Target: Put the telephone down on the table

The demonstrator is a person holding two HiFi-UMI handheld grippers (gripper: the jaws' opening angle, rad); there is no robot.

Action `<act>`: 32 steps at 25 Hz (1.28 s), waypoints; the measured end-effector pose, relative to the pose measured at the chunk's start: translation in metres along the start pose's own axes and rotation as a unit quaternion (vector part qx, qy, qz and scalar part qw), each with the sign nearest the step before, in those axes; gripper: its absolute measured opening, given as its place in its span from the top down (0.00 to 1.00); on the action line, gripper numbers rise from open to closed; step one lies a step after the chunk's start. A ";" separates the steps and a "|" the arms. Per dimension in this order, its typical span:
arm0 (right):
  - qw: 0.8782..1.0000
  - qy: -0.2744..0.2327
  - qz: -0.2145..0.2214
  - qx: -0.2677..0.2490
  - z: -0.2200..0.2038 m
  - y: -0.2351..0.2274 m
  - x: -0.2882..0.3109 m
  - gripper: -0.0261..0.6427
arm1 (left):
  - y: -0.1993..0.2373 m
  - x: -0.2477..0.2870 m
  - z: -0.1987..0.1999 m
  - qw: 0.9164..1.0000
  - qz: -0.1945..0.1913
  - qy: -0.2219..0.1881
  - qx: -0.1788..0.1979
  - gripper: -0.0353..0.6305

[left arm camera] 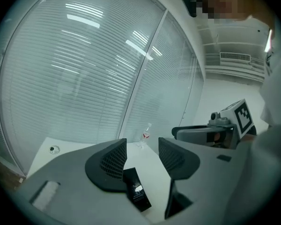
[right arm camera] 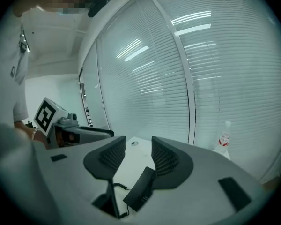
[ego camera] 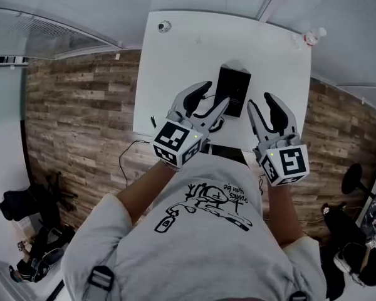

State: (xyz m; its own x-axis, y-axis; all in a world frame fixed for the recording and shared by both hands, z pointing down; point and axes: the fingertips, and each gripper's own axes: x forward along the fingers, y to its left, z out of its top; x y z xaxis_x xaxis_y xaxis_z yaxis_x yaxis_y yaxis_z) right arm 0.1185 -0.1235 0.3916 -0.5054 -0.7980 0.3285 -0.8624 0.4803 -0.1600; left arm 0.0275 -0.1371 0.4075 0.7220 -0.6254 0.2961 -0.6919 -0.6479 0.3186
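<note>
I find the flat, black, rectangular telephone [ego camera: 233, 91] lying on the smooth white table [ego camera: 188, 49]. My left gripper [left arm camera: 142, 142] and right gripper [right arm camera: 138, 139] hover above it, ribbed jaws apart, both empty.

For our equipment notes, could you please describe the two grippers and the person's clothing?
Both the left gripper and the right gripper have light grey bodies with two curved jaws lined with black ribbed pads. Each carries a white cube printed with black square markers and a small green light. The person wears a grey short-sleeved T-shirt with a black printed drawing.
</note>
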 end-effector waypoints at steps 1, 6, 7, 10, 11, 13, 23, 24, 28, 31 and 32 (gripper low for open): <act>1.000 -0.006 -0.001 -0.006 0.007 0.003 -0.004 0.72 | -0.003 -0.003 0.006 1.000 0.000 -0.006 0.004 0.63; 0.999 -0.036 -0.010 -0.030 0.040 0.016 -0.024 0.75 | -0.015 -0.023 0.034 0.999 0.006 -0.035 0.023 0.66; 0.999 -0.041 -0.012 -0.033 0.045 0.019 -0.028 0.75 | -0.017 -0.027 0.039 0.999 0.008 -0.040 0.028 0.66; 0.998 -0.053 -0.021 -0.041 0.059 0.024 -0.039 0.77 | -0.022 -0.039 0.055 0.997 0.017 -0.063 0.040 0.70; 0.997 -0.057 -0.024 -0.042 0.062 0.025 -0.044 0.77 | -0.024 -0.044 0.059 0.996 0.022 -0.072 0.044 0.72; 0.996 -0.064 -0.031 -0.045 0.070 0.028 -0.053 0.78 | -0.026 -0.054 0.069 0.994 0.032 -0.087 0.050 0.76; 0.993 -0.089 -0.051 -0.055 0.093 0.035 -0.085 0.88 | -0.042 -0.083 0.092 0.989 0.041 -0.122 0.075 0.87; 0.993 -0.090 -0.053 -0.055 0.093 0.035 -0.086 0.88 | -0.042 -0.082 0.092 0.989 0.040 -0.122 0.075 0.87; 0.992 -0.095 -0.060 -0.057 0.096 0.031 -0.087 0.89 | -0.042 -0.073 0.089 0.989 0.034 -0.122 0.071 0.87; 0.992 -0.096 -0.064 -0.060 0.098 0.029 -0.086 0.89 | -0.042 -0.071 0.089 0.990 0.031 -0.122 0.067 0.87; 0.992 -0.095 -0.065 -0.060 0.098 0.029 -0.086 0.89 | -0.043 -0.070 0.089 0.990 0.029 -0.122 0.068 0.87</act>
State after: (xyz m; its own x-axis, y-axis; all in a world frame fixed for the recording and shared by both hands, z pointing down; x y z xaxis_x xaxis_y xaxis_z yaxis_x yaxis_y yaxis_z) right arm 0.1341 -0.0767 0.2670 -0.3974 -0.9044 0.1551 -0.9162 0.4005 -0.0124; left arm 0.0057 -0.1042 0.2927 0.6686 -0.7394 0.0786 -0.7392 -0.6494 0.1787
